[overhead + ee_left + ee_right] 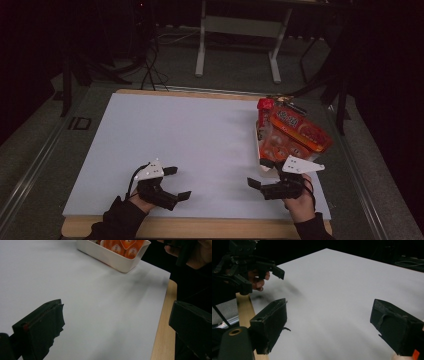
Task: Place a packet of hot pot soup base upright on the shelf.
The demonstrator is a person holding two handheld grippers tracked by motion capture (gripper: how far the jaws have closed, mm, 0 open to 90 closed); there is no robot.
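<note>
My left gripper [179, 182] hovers open over the near left part of the white board [190, 140], held by a hand in a dark sleeve. My right gripper [258, 173] is open over the near right part, just in front of a white bin [258, 150] piled with orange snack packets [295, 130]. In the left gripper view the jaws [117, 307] stand wide apart with bare board between them, and the bin [112, 257] lies ahead. In the right gripper view the jaws [329, 303] are also wide apart over bare board, with the left gripper [263, 281] farther off.
The board lies on a wooden table whose edge [200, 227] runs along the front. A red packet [265, 105] sticks up at the bin's far end. Beyond the table stand a white desk frame [240, 30] and floor cables [150, 65].
</note>
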